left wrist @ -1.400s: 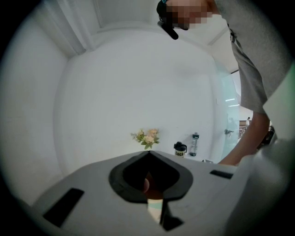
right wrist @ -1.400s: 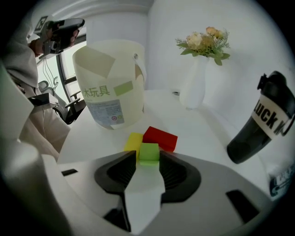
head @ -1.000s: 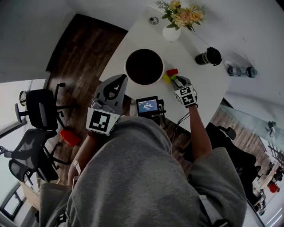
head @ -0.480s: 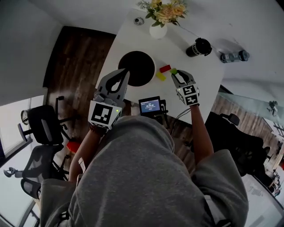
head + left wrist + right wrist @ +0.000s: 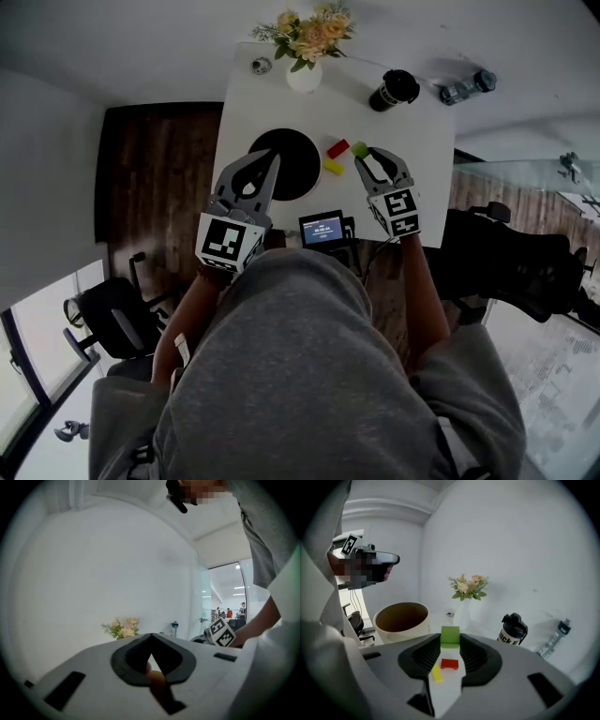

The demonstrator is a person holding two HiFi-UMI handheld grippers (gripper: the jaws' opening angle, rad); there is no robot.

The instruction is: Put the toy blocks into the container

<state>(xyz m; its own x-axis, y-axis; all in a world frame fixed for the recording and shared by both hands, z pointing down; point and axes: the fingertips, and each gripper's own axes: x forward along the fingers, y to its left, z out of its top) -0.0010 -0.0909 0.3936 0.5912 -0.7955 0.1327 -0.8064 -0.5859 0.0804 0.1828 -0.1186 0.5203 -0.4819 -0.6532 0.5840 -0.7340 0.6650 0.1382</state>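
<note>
The right gripper (image 5: 367, 161) clamps a green block (image 5: 450, 636) above the white table (image 5: 422, 131). The red block (image 5: 338, 148) and yellow block (image 5: 333, 167) lie just apart in the narrow gap to the round container (image 5: 284, 164), set near the table's left edge, its interior too dark to read. The left gripper (image 5: 270, 161), jaws closed on nothing, overlaps the container's near side. A flower vase (image 5: 304, 75), black tumbler (image 5: 394, 89) and water bottle (image 5: 466, 87) line the far edge
</note>
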